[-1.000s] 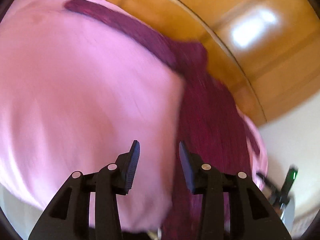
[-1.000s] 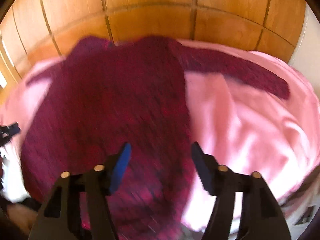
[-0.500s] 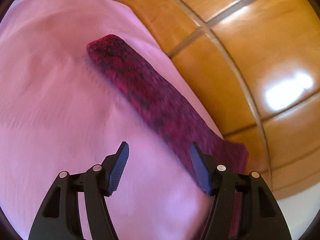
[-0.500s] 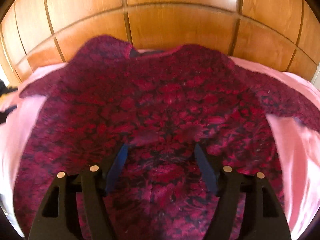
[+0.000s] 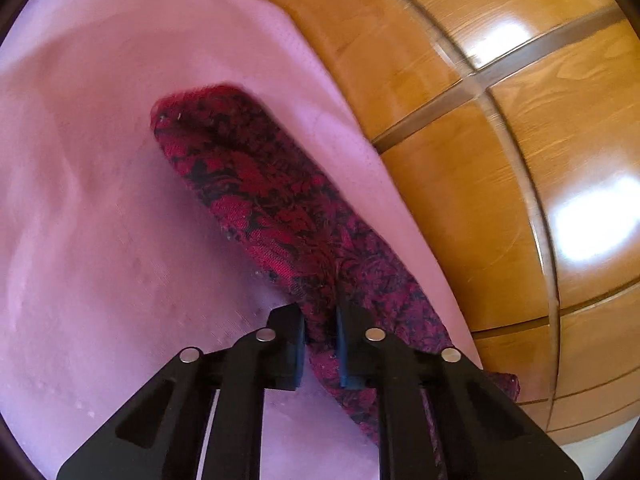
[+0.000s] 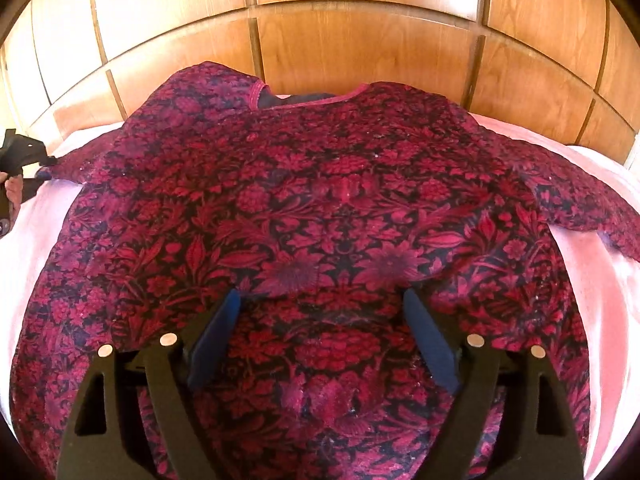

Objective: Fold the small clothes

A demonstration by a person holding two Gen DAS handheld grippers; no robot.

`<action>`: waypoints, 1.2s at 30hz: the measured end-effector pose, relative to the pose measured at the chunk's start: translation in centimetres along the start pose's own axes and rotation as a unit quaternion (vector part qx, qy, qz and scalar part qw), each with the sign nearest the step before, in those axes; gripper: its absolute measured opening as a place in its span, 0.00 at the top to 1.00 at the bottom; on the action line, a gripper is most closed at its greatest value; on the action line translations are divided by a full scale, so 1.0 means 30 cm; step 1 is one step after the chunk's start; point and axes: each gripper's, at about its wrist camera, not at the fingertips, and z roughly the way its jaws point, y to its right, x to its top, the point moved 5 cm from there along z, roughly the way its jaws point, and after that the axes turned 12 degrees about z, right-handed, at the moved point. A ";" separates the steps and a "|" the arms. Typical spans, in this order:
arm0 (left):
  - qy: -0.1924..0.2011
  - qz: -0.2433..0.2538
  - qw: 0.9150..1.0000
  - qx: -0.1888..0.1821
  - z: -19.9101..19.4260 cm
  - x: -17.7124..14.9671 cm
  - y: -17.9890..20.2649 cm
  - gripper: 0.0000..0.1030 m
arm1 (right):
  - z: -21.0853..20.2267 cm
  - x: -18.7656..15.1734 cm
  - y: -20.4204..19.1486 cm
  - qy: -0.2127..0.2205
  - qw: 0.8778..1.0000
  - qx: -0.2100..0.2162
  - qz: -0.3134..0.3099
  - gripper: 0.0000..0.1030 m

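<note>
A dark red floral long-sleeved top (image 6: pixel 320 208) lies spread flat, neckline at the far side, on a pink sheet (image 6: pixel 600 300). In the left wrist view its left sleeve (image 5: pixel 260 176) stretches away from me across the sheet. My left gripper (image 5: pixel 320 344) is shut on this sleeve, pinching a fold of the fabric between the pads. My right gripper (image 6: pixel 320 316) is open and empty, hovering over the middle of the top's body. The left gripper (image 6: pixel 20 160) also shows in the right wrist view at the sleeve end.
The pink sheet (image 5: pixel 100 220) covers the surface under the top. A glossy wooden panelled wall (image 6: pixel 340 40) stands right behind it and shows in the left wrist view (image 5: pixel 500 140) to the right of the sleeve.
My left gripper has moved down onto the sleeve and closed on it. My right gripper has moved left to centre over the top and stays open.
</note>
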 end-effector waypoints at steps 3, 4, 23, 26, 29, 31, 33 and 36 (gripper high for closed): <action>0.048 0.018 0.999 0.007 -0.116 0.011 -0.009 0.91 | 0.000 0.000 -0.002 0.001 1.000 -0.004 -0.002 0.19; 0.069 0.021 0.997 0.009 -0.177 0.014 -0.024 0.91 | 0.000 0.000 -0.004 0.001 1.000 -0.005 -0.003 0.19; 0.040 -0.005 0.990 0.139 -0.326 -0.188 -0.249 0.81 | 0.005 0.003 -0.001 0.002 1.000 -0.002 0.002 0.18; 0.029 0.039 0.995 0.082 -0.364 -0.273 -0.139 0.70 | -0.008 0.011 0.010 -0.003 1.000 0.007 0.011 0.18; -0.007 0.117 0.993 -0.017 -0.397 -0.407 0.024 0.70 | -0.058 0.025 0.047 -0.005 0.999 0.025 0.041 0.19; -0.036 0.178 0.980 -0.077 -0.415 -0.522 0.143 0.70 | -0.107 0.039 0.100 0.012 0.998 0.020 0.065 0.19; -0.073 0.224 0.964 -0.124 -0.416 -0.638 0.241 0.70 | -0.172 0.060 0.207 0.041 0.994 -0.009 0.096 0.19; -0.131 0.275 0.937 -0.169 -0.399 -0.813 0.352 0.70 | -0.208 0.063 0.378 0.046 0.987 -0.053 0.144 0.19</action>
